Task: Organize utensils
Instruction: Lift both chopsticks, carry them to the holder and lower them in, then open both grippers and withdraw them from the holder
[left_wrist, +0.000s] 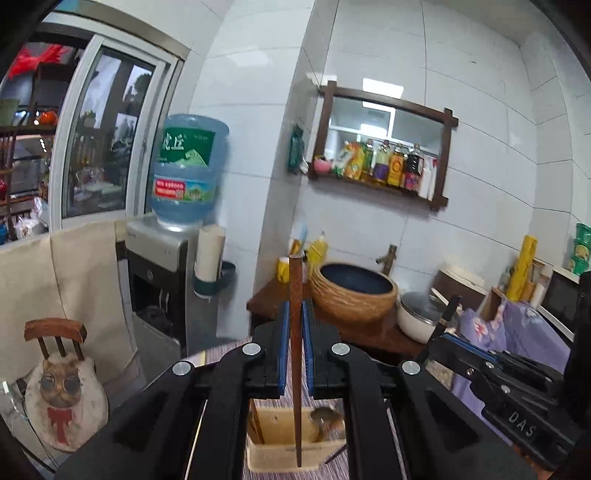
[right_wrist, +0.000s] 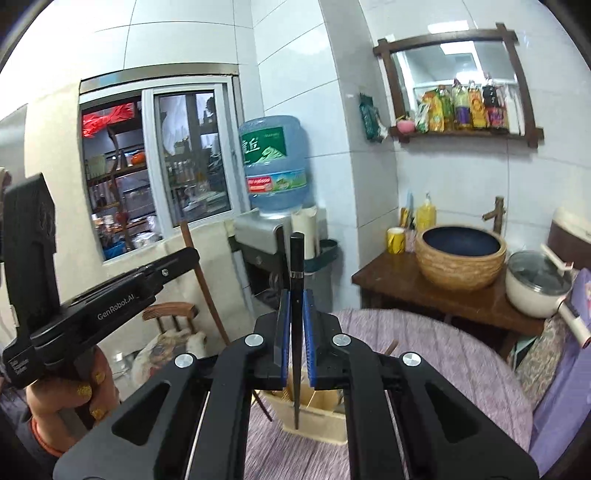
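Brown wooden chopstick is standing upright, pinched between the left gripper's fingers above the wooden utensil holder; the right gripper is clamping a black chopstick over the same holder.

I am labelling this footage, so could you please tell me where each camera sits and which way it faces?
Left wrist: on the left claw, facing the tiled wall, over the brown wooden chopstick it grips; right claw at right.
Right wrist: on the right claw, facing likewise, over its black chopstick; left claw and hand at left.
Shared: pale wooden utensil box, blue water jug.
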